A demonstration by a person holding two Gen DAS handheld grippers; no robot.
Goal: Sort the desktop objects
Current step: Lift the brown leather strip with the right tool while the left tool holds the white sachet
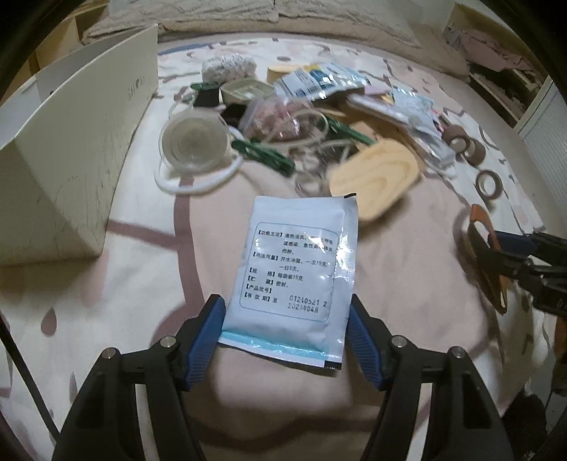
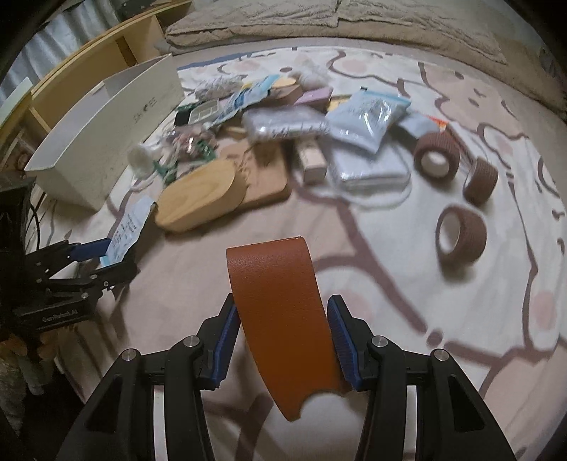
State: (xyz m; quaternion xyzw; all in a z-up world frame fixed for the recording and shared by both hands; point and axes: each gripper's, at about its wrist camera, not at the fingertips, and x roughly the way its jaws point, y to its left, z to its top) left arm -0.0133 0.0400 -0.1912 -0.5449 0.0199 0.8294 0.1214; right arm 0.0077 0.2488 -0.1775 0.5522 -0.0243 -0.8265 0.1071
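My left gripper (image 1: 287, 319) is shut on a white-and-blue medicine sachet (image 1: 297, 269) with printed Chinese text, held above the bed cover. It also shows in the right wrist view (image 2: 129, 230) at the left. My right gripper (image 2: 281, 319) is shut on a curved brown leather piece (image 2: 280, 301), which also shows in the left wrist view (image 1: 485, 248) at the right edge. A pile of mixed objects (image 1: 319, 117) lies farther back: sachets, a clear round lid (image 1: 193, 142), green clips, a wooden oval box (image 1: 375, 177).
A white open box (image 1: 71, 142) stands at the left and shows in the right wrist view (image 2: 106, 134). Three brown tape rolls (image 2: 460, 234) lie at the right. A brown board (image 2: 262, 177) lies under the pile. A folded blanket (image 2: 319, 21) lies behind.
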